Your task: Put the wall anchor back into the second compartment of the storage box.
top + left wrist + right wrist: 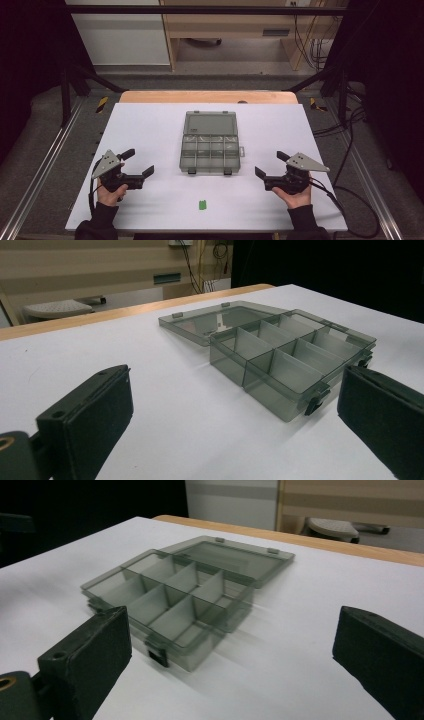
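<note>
The box (pixel 210 142) sits between your two grippers, well apart from each. Your left gripper (pixel 139 162) is spread wide and holds nothing; your right gripper (pixel 270 164) likewise. The box rests mid-table (pixel 150 125), lid (pixel 210 123) laid flat behind it. A small green piece (pixel 202 205) lies nearer you.

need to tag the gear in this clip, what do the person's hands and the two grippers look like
Each hand holds a black two-jaw gripper: the left gripper and right gripper have blocky, flat-faced black jaws and a grey three-cornered plate on top with small dark dots. A black cable trails from each. The person wears dark long sleeves down to the wrists; the hands are bare.
</note>
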Tool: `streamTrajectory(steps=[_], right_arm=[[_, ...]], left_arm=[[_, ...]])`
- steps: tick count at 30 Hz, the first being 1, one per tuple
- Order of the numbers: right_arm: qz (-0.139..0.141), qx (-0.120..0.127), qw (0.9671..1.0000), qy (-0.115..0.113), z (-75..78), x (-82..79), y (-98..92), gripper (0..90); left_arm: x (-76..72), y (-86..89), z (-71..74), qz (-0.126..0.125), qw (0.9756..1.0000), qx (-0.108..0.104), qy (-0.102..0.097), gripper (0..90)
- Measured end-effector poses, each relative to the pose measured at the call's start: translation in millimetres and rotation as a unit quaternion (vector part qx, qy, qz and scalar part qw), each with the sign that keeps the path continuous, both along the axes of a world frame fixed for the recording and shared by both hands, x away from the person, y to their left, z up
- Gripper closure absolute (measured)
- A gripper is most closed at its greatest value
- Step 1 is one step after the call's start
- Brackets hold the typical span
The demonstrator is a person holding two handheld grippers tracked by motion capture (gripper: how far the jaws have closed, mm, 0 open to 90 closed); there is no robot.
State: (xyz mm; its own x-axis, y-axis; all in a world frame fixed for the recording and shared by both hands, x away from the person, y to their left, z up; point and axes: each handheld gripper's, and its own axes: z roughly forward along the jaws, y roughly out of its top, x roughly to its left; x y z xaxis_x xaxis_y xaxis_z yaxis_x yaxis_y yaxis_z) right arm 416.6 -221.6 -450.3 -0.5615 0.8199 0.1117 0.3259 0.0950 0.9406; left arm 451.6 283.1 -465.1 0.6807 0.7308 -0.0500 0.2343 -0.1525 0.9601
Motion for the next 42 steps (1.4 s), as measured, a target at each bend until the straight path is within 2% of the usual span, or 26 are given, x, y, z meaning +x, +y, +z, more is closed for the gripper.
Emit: streamTrajectory(steps=[3, 8, 12, 15, 18, 19, 24, 26, 27, 29, 30, 31, 34, 35, 36, 37, 42], right_arm=[[0.016, -0.009, 0.9998, 0.012, 5.3, -2.5, 17.2, 2.9], [0.040, -0.021, 0.9988, 0.020, 8.9, -6.5, 39.8, 3.0], [0.054, -0.034, 0.9977, 0.025, 8.3, -8.4, 54.4, 3.2], [0.072, -0.046, 0.9954, 0.041, 4.4, -10.9, 74.4, 3.6], [0.081, -0.052, 0.9939, 0.054, 1.8, -11.9, 84.0, 3.6], [0.086, -0.063, 0.9925, 0.060, -1.1, -13.2, 93.3, 3.8], [0.098, -0.087, 0.9887, 0.072, -8.2, -15.3, 110.0, 4.1], [0.106, -0.099, 0.9858, 0.084, -13.3, -16.8, 121.0, 4.8], [0.106, -0.099, 0.9858, 0.084, -13.3, -16.8, 121.0, 4.8], [0.117, -0.107, 0.9830, 0.093, -18.7, -18.0, 131.8, 6.3], [0.117, -0.107, 0.9830, 0.093, -18.7, -18.0, 131.8, 6.3], [0.118, -0.110, 0.9814, 0.104, -22.8, -18.0, 137.5, 7.9], [0.122, -0.117, 0.9796, 0.109, -27.6, -18.0, 142.9, 10.0], [0.129, -0.121, 0.9772, 0.117, -32.7, -18.1, 147.8, 11.9], [0.129, -0.121, 0.9772, 0.117, -32.7, -18.1, 147.8, 11.9], [0.133, -0.124, 0.9752, 0.126, -37.6, -17.5, 151.2, 14.5], [0.141, -0.125, 0.9728, 0.135, -43.2, -17.2, 154.2, 21.7]], left_arm=[[0.0, 0.7, 0.0, 0.002, 1.0000, -0.002, 0.001, 0.9], [0.2, 0.4, -0.3, 0.003, 1.0000, 0.000, 0.000, 0.9], [0.4, 0.4, -0.7, 0.005, 1.0000, 0.001, 0.001, 0.9], [0.4, 0.6, -0.7, 0.006, 1.0000, 0.001, 0.001, 0.9], [0.5, 0.4, -0.9, 0.006, 1.0000, 0.002, 0.001, 0.9], [0.5, 0.2, -1.0, 0.007, 1.0000, 0.002, 0.002, 0.9], [0.6, 0.1, -1.3, 0.007, 1.0000, 0.003, 0.003, 0.9], [0.7, 0.3, -1.3, 0.008, 1.0000, 0.003, 0.003, 1.0], [0.7, 0.3, -1.3, 0.008, 1.0000, 0.003, 0.003, 1.0], [0.7, 0.4, -1.3, 0.009, 1.0000, 0.003, 0.003, 1.0], [0.7, 0.4, -1.2, 0.009, 1.0000, 0.003, 0.003, 1.0], [0.6, 0.5, -1.1, 0.010, 0.9999, 0.004, 0.003, 1.0], [0.7, 0.7, -1.1, 0.010, 0.9999, 0.004, 0.003, 1.1], [0.8, 0.8, -1.3, 0.011, 0.9999, 0.004, 0.004, 1.1], [0.8, 0.8, -1.3, 0.011, 0.9999, 0.004, 0.004, 1.1], [0.8, 0.8, -1.3, 0.011, 0.9999, 0.004, 0.004, 1.1], [0.9, 0.9, -1.4, 0.012, 0.9999, 0.004, 0.004, 1.1]])
